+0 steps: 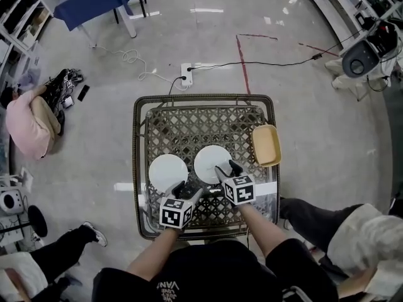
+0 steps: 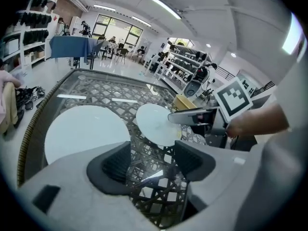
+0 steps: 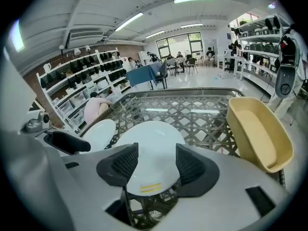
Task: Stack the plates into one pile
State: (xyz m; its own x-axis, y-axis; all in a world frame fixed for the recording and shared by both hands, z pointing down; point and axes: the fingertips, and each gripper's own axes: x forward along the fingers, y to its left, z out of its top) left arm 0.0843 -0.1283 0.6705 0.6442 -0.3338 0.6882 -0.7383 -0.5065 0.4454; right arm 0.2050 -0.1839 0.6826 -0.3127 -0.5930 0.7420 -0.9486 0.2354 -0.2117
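Two white plates lie side by side on the glass-topped wicker table [image 1: 264,102]: the left plate [image 1: 167,170] [image 2: 84,129] [image 3: 98,134] and the right plate [image 1: 211,161] [image 2: 155,123] [image 3: 151,150], which carries a small yellow sticker near its front rim. My left gripper [image 1: 186,188] [image 2: 151,160] is open and holds nothing, just in front of the gap between the plates. My right gripper [image 1: 227,169] [image 3: 151,165] is open too, its jaws either side of the right plate's near rim; whether they touch it does not show. It also appears in the left gripper view as the right gripper [image 2: 192,116].
A yellow rectangular dish [image 1: 267,145] [image 3: 260,134] sits at the table's right edge, close to the right plate. The far half of the table shows only the lattice. A person in pink [image 1: 28,124] crouches on the floor to the left; other people's legs [image 1: 315,222] are near the table's front corners.
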